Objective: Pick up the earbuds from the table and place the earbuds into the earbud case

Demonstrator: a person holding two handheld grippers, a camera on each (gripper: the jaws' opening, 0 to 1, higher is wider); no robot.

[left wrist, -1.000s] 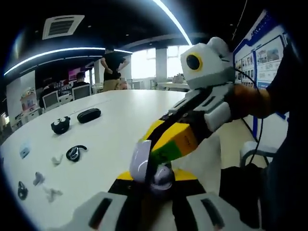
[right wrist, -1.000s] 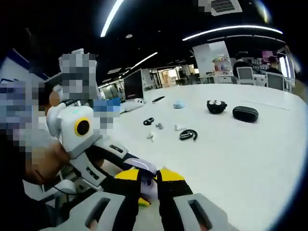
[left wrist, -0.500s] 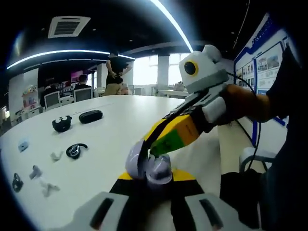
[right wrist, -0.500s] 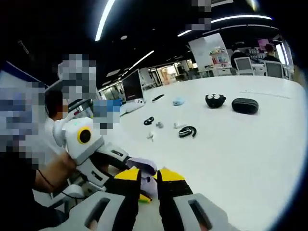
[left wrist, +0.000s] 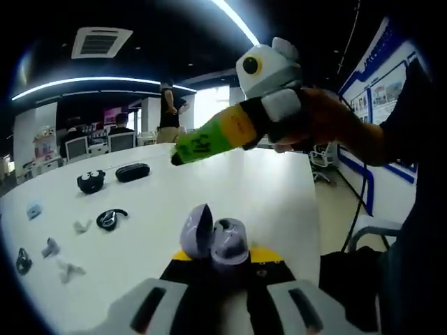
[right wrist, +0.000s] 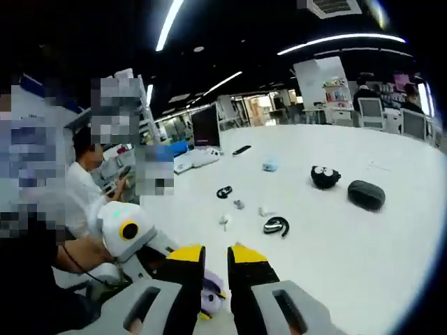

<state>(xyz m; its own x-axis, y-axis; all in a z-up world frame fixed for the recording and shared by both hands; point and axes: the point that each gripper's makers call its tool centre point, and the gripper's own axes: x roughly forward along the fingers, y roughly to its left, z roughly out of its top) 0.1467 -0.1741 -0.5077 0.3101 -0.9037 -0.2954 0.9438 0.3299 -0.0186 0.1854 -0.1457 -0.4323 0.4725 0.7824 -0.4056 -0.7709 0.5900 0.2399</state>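
Glossy lilac clamshell earbud case [left wrist: 213, 241], lid up, is pinched by left gripper [left wrist: 218, 262]; right gripper [right wrist: 215, 259] slightly spread, raised over white bench [left wrist: 265, 188].

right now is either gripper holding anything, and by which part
The left gripper holds the open lavender earbud case by its base, lid up. The right gripper holds nothing between its slightly parted jaws.

Long ceiling light strips [left wrist: 234, 17] blaze against a dark ceiling, and bright windows [left wrist: 209, 105] blow out to white in the left gripper view; the white table [right wrist: 363, 244] reflects the light evenly, with faint shadows. Fisheye bending curves lines near the edges; the nearest parts look soft.
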